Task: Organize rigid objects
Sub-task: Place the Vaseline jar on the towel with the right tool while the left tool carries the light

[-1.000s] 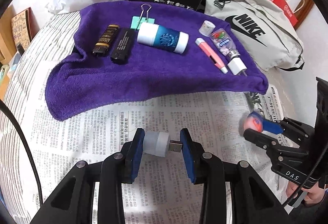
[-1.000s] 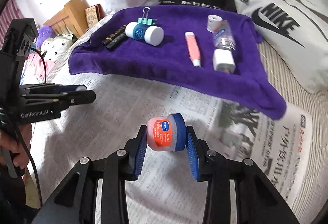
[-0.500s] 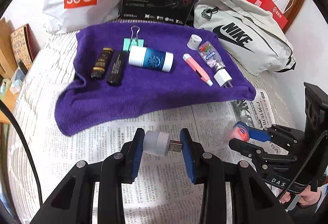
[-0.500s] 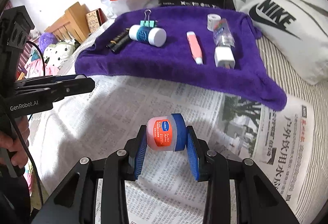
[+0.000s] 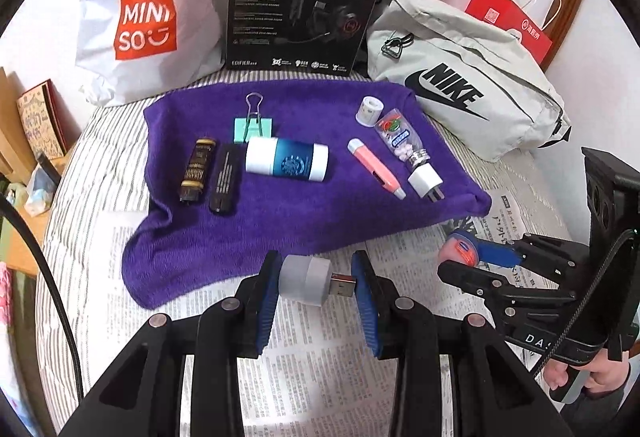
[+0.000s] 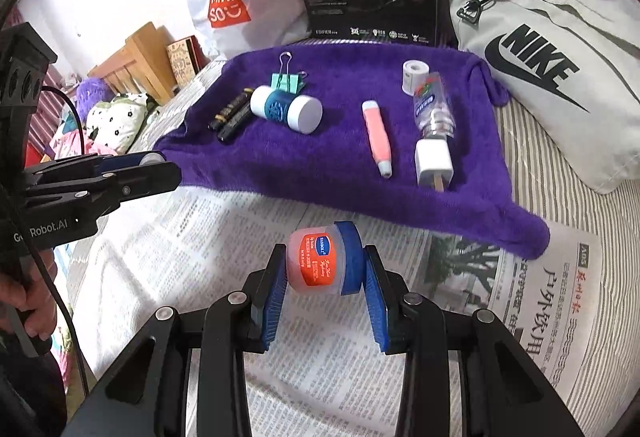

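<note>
My left gripper [image 5: 316, 281] is shut on a white USB plug light [image 5: 308, 279], held above the newspaper [image 5: 320, 369] in front of the purple towel [image 5: 280, 221]. My right gripper [image 6: 325, 269] is shut on a small pink jar with a blue lid [image 6: 326, 259]; it also shows in the left wrist view [image 5: 460, 251]. On the towel lie two dark lighters [image 5: 198, 169], a green binder clip [image 5: 252, 127], a blue-and-white bottle [image 5: 286, 160], a pink pen-like tube [image 5: 376, 168], a clear candy bottle [image 5: 400, 137], a white charger plug [image 5: 425, 181] and a small white roll [image 5: 368, 110].
Behind the towel stand a white Miniso bag [image 5: 144, 21], a black headset box [image 5: 300, 5], a grey Nike bag [image 5: 460, 89] and red paper bags [image 5: 508, 21]. A wooden shelf [image 6: 140, 61] and soft toys are at the left. Newspaper [image 6: 560, 297] covers the striped bed.
Both grippers have risen and pulled back from the towel with their objects still held; the towel and the bags behind it now sit lower and smaller in both views.
</note>
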Tool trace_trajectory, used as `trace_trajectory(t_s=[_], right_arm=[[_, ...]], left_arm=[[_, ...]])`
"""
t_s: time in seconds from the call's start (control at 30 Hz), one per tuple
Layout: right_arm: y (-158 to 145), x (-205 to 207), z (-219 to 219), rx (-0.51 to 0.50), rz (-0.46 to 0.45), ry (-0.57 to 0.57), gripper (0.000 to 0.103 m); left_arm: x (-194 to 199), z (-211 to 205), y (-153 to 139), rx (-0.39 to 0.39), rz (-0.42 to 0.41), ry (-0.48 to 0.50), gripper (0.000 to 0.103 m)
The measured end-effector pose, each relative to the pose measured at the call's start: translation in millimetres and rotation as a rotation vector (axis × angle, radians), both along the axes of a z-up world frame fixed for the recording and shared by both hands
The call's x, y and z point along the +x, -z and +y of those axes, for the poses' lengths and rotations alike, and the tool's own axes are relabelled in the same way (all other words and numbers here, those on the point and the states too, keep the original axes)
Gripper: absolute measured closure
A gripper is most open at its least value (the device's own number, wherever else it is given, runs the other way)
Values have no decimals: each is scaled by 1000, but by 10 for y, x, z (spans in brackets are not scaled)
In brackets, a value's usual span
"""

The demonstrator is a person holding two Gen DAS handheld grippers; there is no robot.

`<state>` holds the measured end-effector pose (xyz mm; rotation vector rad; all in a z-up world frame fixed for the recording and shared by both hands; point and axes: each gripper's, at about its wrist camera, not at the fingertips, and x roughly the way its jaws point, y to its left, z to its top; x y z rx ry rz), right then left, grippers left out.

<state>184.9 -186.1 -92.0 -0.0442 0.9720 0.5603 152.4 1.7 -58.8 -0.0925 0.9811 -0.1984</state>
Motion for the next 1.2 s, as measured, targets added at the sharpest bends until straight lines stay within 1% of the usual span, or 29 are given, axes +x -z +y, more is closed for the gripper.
trace_trajectory(t_s=[0.13, 0.27, 0.57, 0.77, 0.87, 0.97, 1.2], right_arm=[[-40, 74, -1, 8, -5, 10, 66], [-78, 174, 24, 10, -8, 12, 66], [-101, 562, 217, 1, 1, 10, 66], [30, 858, 410, -4, 50, -2, 66], [161, 986, 484, -24, 85, -4, 66], [282, 1058, 516, -50, 111, 5, 66], [314, 1088, 568, -90, 90, -8, 66]], left_arm=[[94, 9, -24, 3, -6, 3, 69], [216, 57, -15, -21, -5, 10, 69], [481, 154, 100, -43, 22, 4, 69], [597, 266, 162, -33, 37, -5, 69], [625, 307, 185, -22, 42, -4, 69], [653, 350, 211, -29, 47, 0, 69], [705, 291, 230, -33, 45, 23, 69]])
